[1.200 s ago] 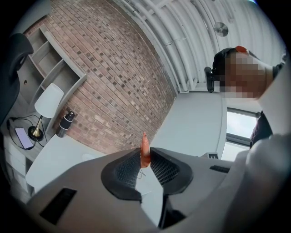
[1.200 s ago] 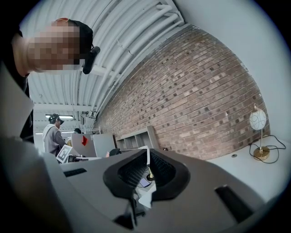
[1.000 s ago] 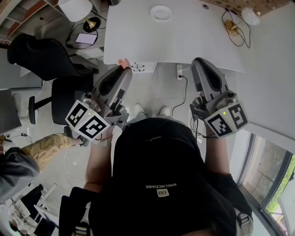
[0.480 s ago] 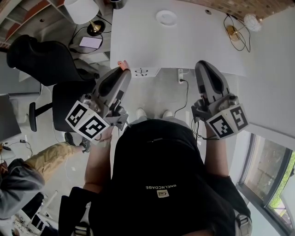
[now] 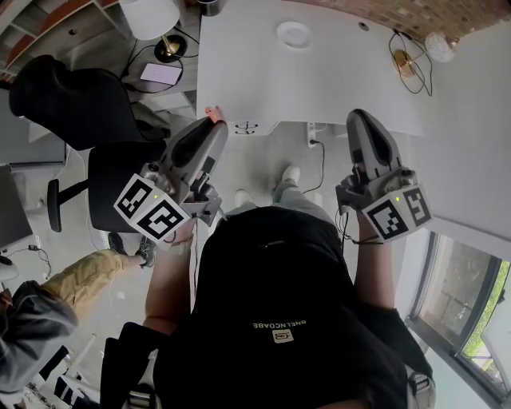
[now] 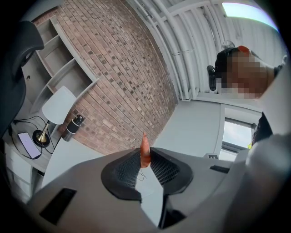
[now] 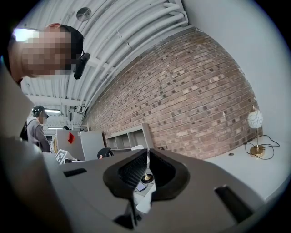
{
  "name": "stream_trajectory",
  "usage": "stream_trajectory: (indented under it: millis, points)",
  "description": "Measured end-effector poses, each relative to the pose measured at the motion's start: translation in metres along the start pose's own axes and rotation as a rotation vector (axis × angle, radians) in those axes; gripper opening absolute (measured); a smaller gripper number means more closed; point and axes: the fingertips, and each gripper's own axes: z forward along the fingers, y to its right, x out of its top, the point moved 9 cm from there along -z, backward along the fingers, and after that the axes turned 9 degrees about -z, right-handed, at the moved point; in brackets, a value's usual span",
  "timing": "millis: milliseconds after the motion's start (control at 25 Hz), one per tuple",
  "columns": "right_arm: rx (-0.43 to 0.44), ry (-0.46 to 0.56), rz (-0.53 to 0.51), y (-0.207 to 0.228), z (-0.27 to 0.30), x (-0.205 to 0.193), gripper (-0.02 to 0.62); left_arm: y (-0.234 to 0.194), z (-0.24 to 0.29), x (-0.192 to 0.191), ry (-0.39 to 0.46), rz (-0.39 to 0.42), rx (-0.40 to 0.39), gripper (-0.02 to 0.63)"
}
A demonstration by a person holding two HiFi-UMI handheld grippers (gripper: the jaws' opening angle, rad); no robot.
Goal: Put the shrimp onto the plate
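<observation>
My left gripper (image 5: 212,118) is shut on an orange-pink shrimp (image 5: 212,112), held up near the front edge of the white table (image 5: 335,88). In the left gripper view the shrimp (image 6: 144,152) sticks up from between the closed jaws of the left gripper (image 6: 144,159). A small white plate (image 5: 294,33) sits at the far side of the table, well beyond the shrimp. My right gripper (image 5: 363,118) hangs over the table's front right edge; in the right gripper view its jaws meet at the tips of the right gripper (image 7: 148,154) with nothing between them.
A white lamp (image 5: 150,17) and a phone (image 5: 162,73) stand on the surface left of the table. A black office chair (image 5: 76,100) is at the left. A globe lamp (image 5: 438,46) with cables sits at the table's far right. A seated person (image 5: 48,295) is at lower left.
The view has shifted so the table and plate sit a little further right and nearer the top. Both grippers hold about the same pose, the left still gripping the shrimp.
</observation>
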Motion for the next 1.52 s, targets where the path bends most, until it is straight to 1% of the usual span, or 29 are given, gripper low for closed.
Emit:
stream_trajectory:
  millis: [200, 400, 600, 920, 1080, 1240, 1440, 1520]
  points:
    - [0.021, 0.001, 0.004, 0.006, 0.004, -0.003, 0.006, 0.0, 0.001, -0.003, 0.014, 0.006, 0.018, 0.069]
    - [0.047, -0.01, 0.011, 0.009, 0.025, -0.002, 0.008, -0.009, 0.001, 0.003, 0.022, -0.003, 0.045, 0.069]
    - [0.063, -0.012, 0.022, 0.027, 0.04, 0.0, 0.008, -0.014, 0.015, 0.006, 0.028, -0.005, 0.071, 0.069]
    - [0.107, -0.014, 0.05, 0.079, 0.063, -0.005, 0.008, -0.022, 0.051, 0.003, 0.045, 0.013, 0.134, 0.069]
    - [0.129, -0.016, 0.054, 0.105, 0.08, -0.001, 0.008, -0.027, 0.072, 0.005, 0.049, 0.015, 0.159, 0.069]
    - [0.142, -0.014, 0.064, 0.137, 0.094, 0.004, 0.008, -0.028, 0.097, 0.008, 0.048, 0.035, 0.183, 0.069]
    - [0.167, -0.027, 0.067, 0.176, 0.111, 0.013, 0.008, -0.029, 0.129, 0.012, 0.065, 0.036, 0.223, 0.069]
    - [0.179, -0.03, 0.075, 0.193, 0.117, 0.015, 0.008, -0.028, 0.145, 0.011, 0.061, 0.044, 0.238, 0.069]
